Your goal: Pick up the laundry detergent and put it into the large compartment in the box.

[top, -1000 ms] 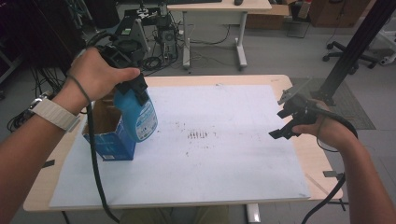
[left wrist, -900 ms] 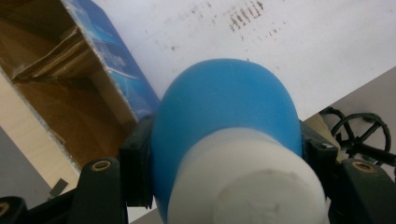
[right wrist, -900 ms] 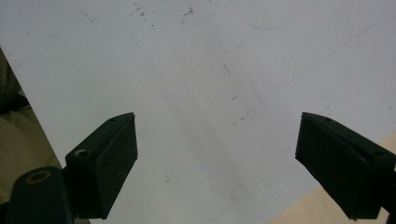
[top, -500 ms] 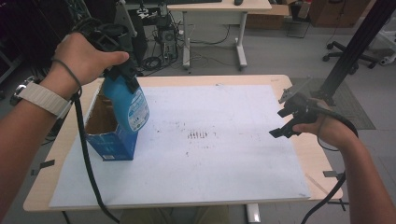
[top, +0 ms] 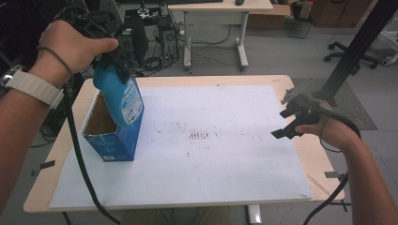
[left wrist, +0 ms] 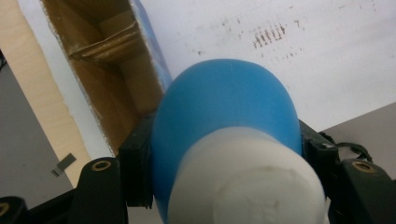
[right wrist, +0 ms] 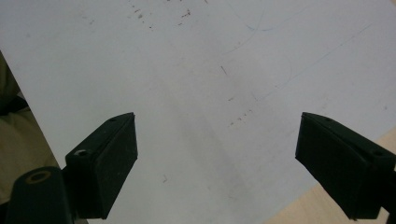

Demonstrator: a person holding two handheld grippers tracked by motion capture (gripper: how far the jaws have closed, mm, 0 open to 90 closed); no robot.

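Observation:
A blue bottle (top: 120,97) with a white cap (left wrist: 245,184) and a printed label hangs over an open blue cardboard box (top: 109,136) at the table's left. My left gripper (top: 117,58) is shut on the bottle's neck, and its lower end still sits inside the box's mouth. In the left gripper view the black jaws press both sides of the bottle (left wrist: 224,102), with the box's brown inside (left wrist: 100,60) below. My right gripper (top: 287,123) hovers open above the white sheet's right edge; its fingers (right wrist: 105,158) stand wide apart with nothing between them.
A large white sheet (top: 206,154) with faint marks covers the wooden table (top: 324,161). Beyond the far edge stand a desk (top: 220,11), cables and a black post (top: 356,47). Cables trail from both grippers over the table's front.
My left gripper has lifted the blue bottle upward out of the box and a little to the left. The right gripper has stayed in place.

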